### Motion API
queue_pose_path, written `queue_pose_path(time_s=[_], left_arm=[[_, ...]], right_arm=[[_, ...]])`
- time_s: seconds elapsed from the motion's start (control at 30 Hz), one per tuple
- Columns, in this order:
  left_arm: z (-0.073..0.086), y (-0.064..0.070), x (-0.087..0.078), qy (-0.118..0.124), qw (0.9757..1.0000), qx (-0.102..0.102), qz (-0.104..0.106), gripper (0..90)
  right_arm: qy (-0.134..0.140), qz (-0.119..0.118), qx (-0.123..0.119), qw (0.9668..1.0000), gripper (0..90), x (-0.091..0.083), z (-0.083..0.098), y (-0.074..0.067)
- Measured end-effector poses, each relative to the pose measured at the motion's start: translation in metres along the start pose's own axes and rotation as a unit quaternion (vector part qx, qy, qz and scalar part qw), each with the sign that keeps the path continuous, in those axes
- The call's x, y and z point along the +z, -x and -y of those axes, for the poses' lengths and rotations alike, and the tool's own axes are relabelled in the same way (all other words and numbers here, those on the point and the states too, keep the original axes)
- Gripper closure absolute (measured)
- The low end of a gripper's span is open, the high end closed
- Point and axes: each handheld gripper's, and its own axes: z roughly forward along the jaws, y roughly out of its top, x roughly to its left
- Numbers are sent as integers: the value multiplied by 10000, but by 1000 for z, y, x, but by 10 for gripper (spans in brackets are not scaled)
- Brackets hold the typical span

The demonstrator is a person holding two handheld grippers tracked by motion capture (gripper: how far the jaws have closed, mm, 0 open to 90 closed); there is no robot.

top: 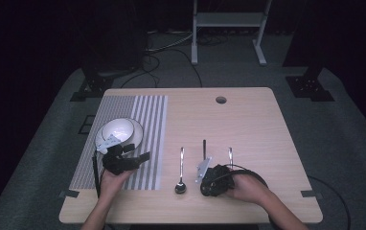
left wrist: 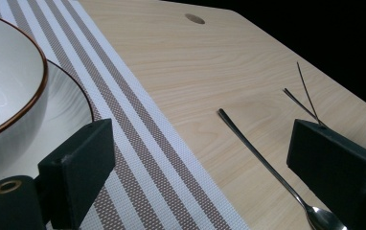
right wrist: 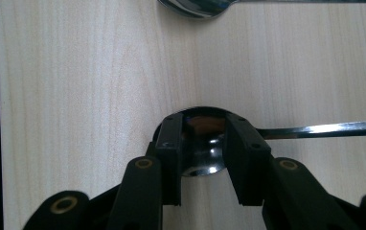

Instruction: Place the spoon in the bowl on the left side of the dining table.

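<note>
Straddling spoon bowl [right wrist: 201, 155]: narrow-gapped right fingers [right wrist: 171, 148].

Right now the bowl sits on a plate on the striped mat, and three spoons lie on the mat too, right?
Not quite. The bowl does sit on a plate on the striped mat, but the cutlery, a spoon among it, lies on the bare wooden table, not the mat. The high view shows it.

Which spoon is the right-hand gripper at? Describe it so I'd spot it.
On the bare wood of the table, right of the striped placemat, cutlery lies in a row. It is the spoon farthest right, beyond the chopsticks; unlike the other spoon, its bowl sits between the jaws of the right gripper.
</note>
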Motion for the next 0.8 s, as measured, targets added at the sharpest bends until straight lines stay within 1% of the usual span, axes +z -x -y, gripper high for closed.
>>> queue_pose_path(time_s=[0.17,0.27,0.3,0.37,0.4,0.43,0.47,0.5,0.53,0.6,0.63,0.67,0.73,0.77,0.8], left_arm=[[-2,5,3,-23,10000,31,51,84],[-6,12,10,-12,9998,-61,199,85],[-6,12,10,-12,9998,-61,199,85],[-10,17,16,-54,9996,-72,275,88],[-12,20,20,-86,9994,-62,332,88],[-18,28,29,-128,9988,-48,464,97],[-18,28,29,-128,9988,-48,464,115],[-23,36,39,-181,9984,47,533,114],[-23,36,39,-181,9984,47,533,114],[-28,45,53,-264,9977,116,617,114],[-31,51,64,-354,9969,108,688,114],[-32,54,70,-393,9965,91,729,115],[-33,58,82,-530,9951,-15,830,115],[-33,58,82,-530,9951,-15,830,115],[-34,62,92,-581,9946,-85,859,116]], right_arm=[[50,17,6,10000,670,0,1,0],[143,19,29,9999,667,0,4,0],[143,19,29,9999,667,0,4,0],[173,35,4,9998,664,0,5,0],[173,35,4,9998,664,0,5,0],[178,49,-19,9998,664,0,5,-1],[178,49,-19,9998,664,0,5,-1],[165,32,-27,9999,664,0,4,0],[168,25,-19,9999,664,0,4,0],[172,20,-28,9998,664,0,4,0],[185,11,-45,9998,664,0,5,1],[192,16,-39,9998,664,0,5,1],[205,33,-49,9998,664,0,5,0],[205,33,-49,9998,664,0,5,0],[216,49,-69,9997,664,0,5,0]])
